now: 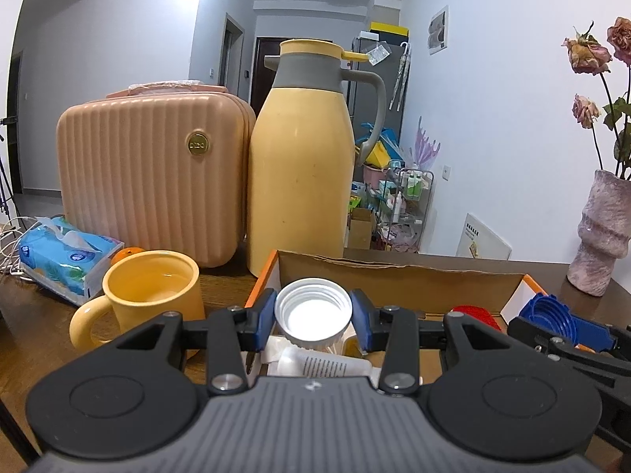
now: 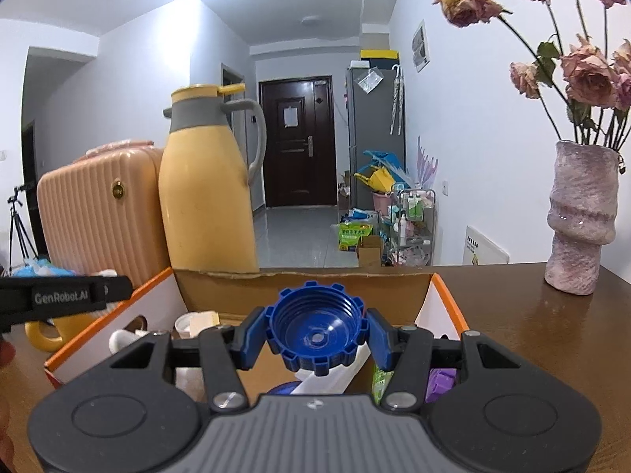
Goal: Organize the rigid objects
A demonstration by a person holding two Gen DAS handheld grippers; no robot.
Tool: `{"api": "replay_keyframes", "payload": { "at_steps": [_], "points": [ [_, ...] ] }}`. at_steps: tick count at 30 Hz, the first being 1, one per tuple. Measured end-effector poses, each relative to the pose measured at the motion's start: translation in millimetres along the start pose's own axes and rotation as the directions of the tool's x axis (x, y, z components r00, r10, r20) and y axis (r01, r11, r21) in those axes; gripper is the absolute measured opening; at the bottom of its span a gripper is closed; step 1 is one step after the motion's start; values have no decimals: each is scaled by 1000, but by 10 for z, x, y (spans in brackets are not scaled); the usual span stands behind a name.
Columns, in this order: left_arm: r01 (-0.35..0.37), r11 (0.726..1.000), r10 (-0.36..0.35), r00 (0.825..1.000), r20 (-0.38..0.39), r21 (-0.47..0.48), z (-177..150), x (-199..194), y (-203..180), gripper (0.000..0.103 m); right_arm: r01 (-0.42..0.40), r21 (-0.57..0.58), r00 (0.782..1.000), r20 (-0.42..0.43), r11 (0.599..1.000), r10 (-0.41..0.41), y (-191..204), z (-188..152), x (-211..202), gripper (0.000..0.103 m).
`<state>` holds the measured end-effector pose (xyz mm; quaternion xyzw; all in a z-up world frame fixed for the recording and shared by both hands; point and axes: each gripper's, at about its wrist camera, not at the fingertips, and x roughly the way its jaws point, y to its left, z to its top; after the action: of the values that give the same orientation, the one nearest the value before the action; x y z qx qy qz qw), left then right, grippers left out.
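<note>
Left tongs [image 1: 312, 317]: we have them clenched on the white cap [image 1: 312, 312], open side facing us, over the box's [image 1: 394, 276] left end.
Right tongs [image 2: 314, 335]: we grip the blue cap [image 2: 315, 333] by its ribbed rim, above the middle of the box.
Slip risk: both caps are held only by their edges; we judge a tilt could pop one loose.
Miss risk: released too near the box's left wall, the white cap could bounce toward the mug [image 1: 152, 295].
Clash risk: our tongs sit close together over the box and may knock each other.

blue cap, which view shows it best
The right wrist view: the blue cap sits centred, hollow side facing the camera, clamped in the right gripper. The left wrist view catches it only at the right edge, partly hidden.
</note>
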<state>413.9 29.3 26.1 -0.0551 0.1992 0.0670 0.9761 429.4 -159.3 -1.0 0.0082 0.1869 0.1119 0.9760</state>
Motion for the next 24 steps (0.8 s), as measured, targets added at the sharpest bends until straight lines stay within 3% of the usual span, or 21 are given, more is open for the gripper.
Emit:
{"api": "replay_keyframes", "payload": {
  "at_steps": [1,3,5,7,8,10,24],
  "points": [
    [3,1000,-3,1000,-1,1,3,12,10,44,-4,-4,1000,-7,1000,4,-1,-4,13,53],
    [3,1000,-3,1000,-6,6,11,41,12,60,-5,-10,1000,-20,1000,5,-5,-9,28,53],
    [-3,1000,3,1000,-7,10,11,53,11,88,2,-17,999,-35,1000,-2,-15,-8,48,65],
    [-18,1000,18,1000,1,9,7,46,17,100,20,-16,999,-36,1000,-20,-24,-18,50,88],
    [-28,1000,28,1000,10,6,7,35,25,103,29,-14,999,-32,999,-30,-27,-21,42,92],
    [-39,999,39,999,30,5,15,7,35,103,49,-6,999,-23,999,-49,-36,-15,28,103],
    [-45,999,45,998,33,-2,35,-23,63,103,69,-3,998,-2,998,-69,-45,8,-70,103]
  ]
}}
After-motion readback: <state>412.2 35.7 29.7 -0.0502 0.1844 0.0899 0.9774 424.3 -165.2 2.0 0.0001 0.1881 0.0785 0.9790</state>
